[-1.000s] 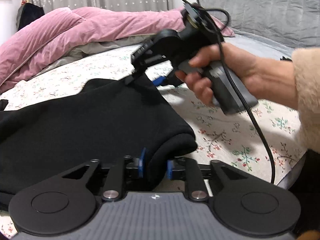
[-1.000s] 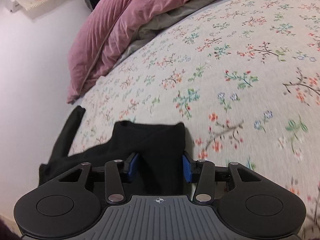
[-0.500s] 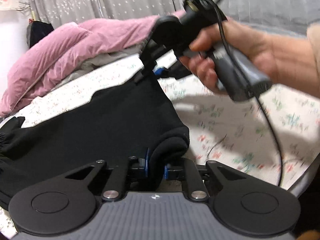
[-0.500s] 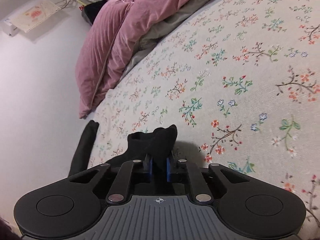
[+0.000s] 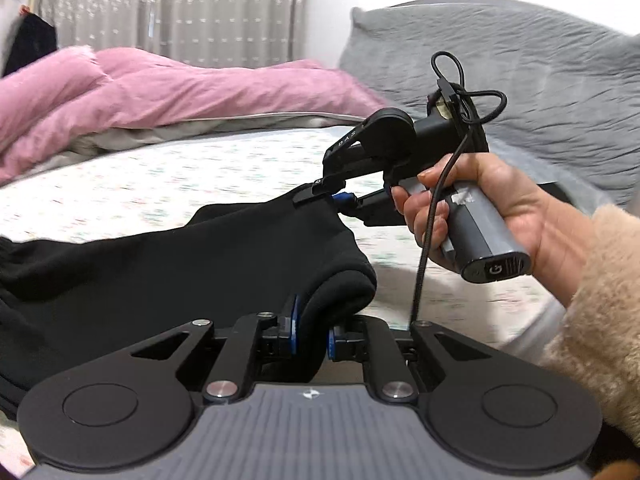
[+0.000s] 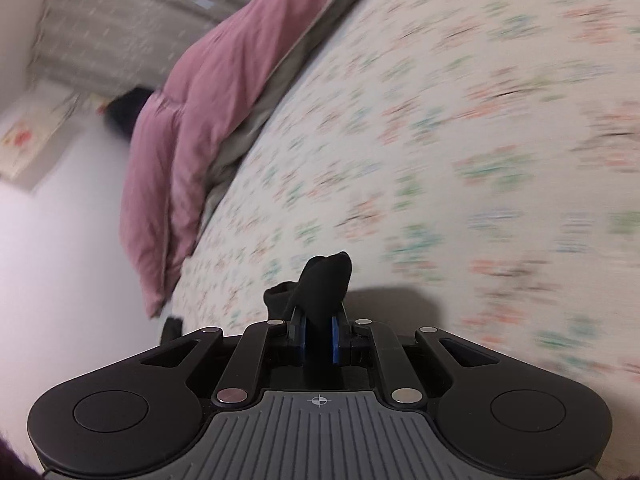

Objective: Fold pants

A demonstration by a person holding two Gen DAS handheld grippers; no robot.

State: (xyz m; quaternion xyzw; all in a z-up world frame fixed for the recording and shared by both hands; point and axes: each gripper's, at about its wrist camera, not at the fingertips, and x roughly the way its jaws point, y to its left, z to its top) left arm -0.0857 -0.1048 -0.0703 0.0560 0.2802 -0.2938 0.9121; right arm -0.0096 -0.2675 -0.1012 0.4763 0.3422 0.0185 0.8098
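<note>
black fabric fills the lower left of the left wrist view: the pants lie across a bed covered by a floral sheet, with one rolled, thick edge raised off it. the left gripper has its jaws drawn narrow onto that rolled edge, the blue pads pressing the cloth from both sides; these jaws have just been closing, and the fabric sits between them. farther along the same edge, the right gripper pinches a corner of the pants, its grey handle held in the person's right hand, with a fuzzy tan sleeve at the wrist and a black cable hanging from the tool. the stretch of cloth between the two grippers is lifted above the sheet.

from the right wrist view, the right gripper has also just been closing and now clamps a small bunched peak of the pants that sticks up past its fingertips. the floral sheet behind is heavily blurred. a pink duvet is heaped along the far side of the bed, a grey headboard stands at the right in the left wrist view, and pale curtains hang behind.
</note>
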